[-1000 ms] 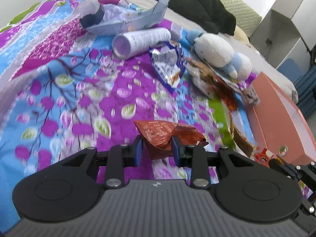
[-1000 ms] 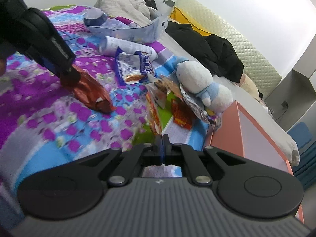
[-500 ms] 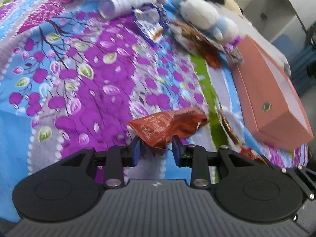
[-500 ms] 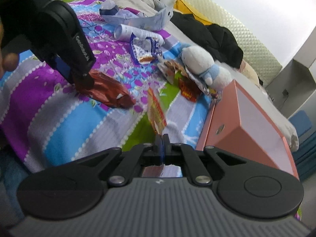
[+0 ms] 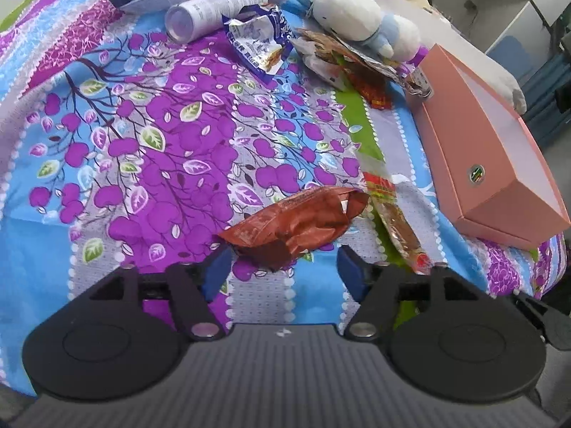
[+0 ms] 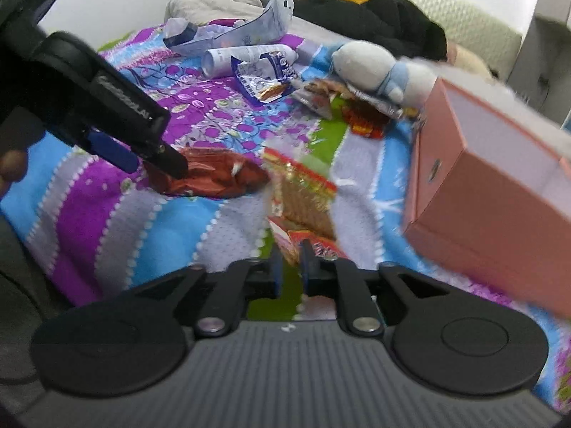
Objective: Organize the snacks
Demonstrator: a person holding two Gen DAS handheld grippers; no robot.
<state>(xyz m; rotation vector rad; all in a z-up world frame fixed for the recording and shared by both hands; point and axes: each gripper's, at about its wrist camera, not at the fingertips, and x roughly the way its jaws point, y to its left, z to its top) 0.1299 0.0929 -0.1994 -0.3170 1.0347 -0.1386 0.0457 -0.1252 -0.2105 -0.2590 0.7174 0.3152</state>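
Left wrist view. The left gripper (image 5: 283,267) points down at a floral bedspread (image 5: 160,135). Its jaws are opening and stand wide apart; the blue pads (image 5: 216,273) press on nothing. A crumpled red-brown snack packet (image 5: 299,219) lies on the bedspread between and just ahead of the fingertips, its near end close to the left pad; contact there cannot be told. Just beside the packet, at 3 o'clock of it, lies a long red-and-gold cracker pack (image 5: 394,219). A pink box (image 5: 478,149) sits at 2 o'clock of the view, open side up. Toward 12 o'clock: a white cylindrical can (image 5: 214,10) on its side, a torn blue-and-white wrapper (image 5: 258,42), a heap of small wrappers (image 5: 342,64), and a white-and-blue plush toy (image 5: 360,18) touching that heap.

Right wrist view, blurred toward the right edge. The right gripper (image 6: 289,267) has its jaws opening, parted by a narrow gap. The near end of the cracker pack (image 6: 303,192) stands in that gap; whether the pads grip it cannot be told. At 9 o'clock the left gripper (image 6: 157,160) reaches in from the upper left, its fingertips at the red-brown snack packet (image 6: 217,174). The pink box (image 6: 492,185) fills 3 o'clock. The plush toy (image 6: 371,64), the can (image 6: 246,55) and the blue-and-white wrapper (image 6: 266,76) lie toward 12 o'clock.
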